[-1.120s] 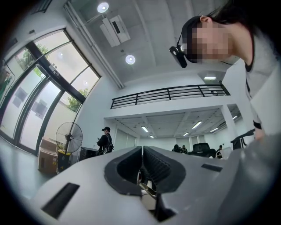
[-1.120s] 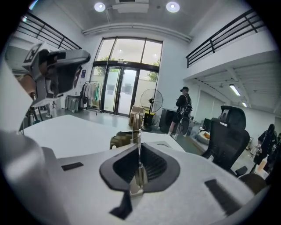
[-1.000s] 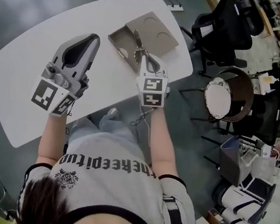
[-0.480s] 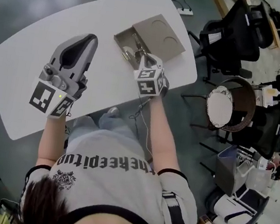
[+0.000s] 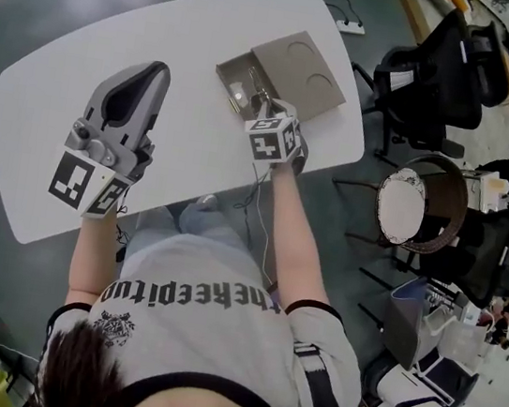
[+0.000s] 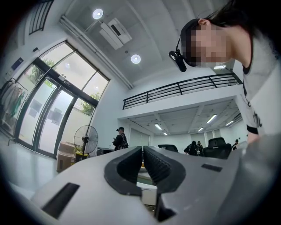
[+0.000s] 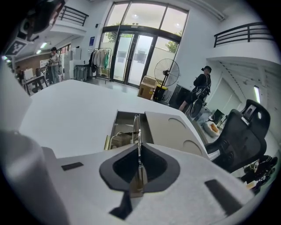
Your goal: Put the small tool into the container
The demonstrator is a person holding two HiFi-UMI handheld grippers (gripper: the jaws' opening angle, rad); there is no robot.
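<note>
A grey flat container [image 5: 299,62] lies near the white table's right end, its lid slid aside so an open compartment [image 5: 238,91] shows. My right gripper [image 5: 268,114] is at the compartment's near edge, shut on a thin metal tool [image 5: 254,82] that points into it. In the right gripper view the tool [image 7: 138,132] runs straight out from the shut jaws over the open compartment [image 7: 118,132], beside the lid [image 7: 171,129] with two round recesses. Other metal pieces lie inside. My left gripper [image 5: 159,70] is held over the table's left half, shut and empty, and in its own view the left gripper [image 6: 142,154] points up at the room.
The white table [image 5: 77,58] has a rounded edge close to the person's body. Black office chairs [image 5: 435,73] and a round stool [image 5: 416,201] stand to its right. A power strip [image 5: 352,27] lies past the far edge. People and a fan stand in the background.
My right gripper has carried the tool forward and tipped it down, from above the container's near edge to the open compartment. The left gripper has hardly moved.
</note>
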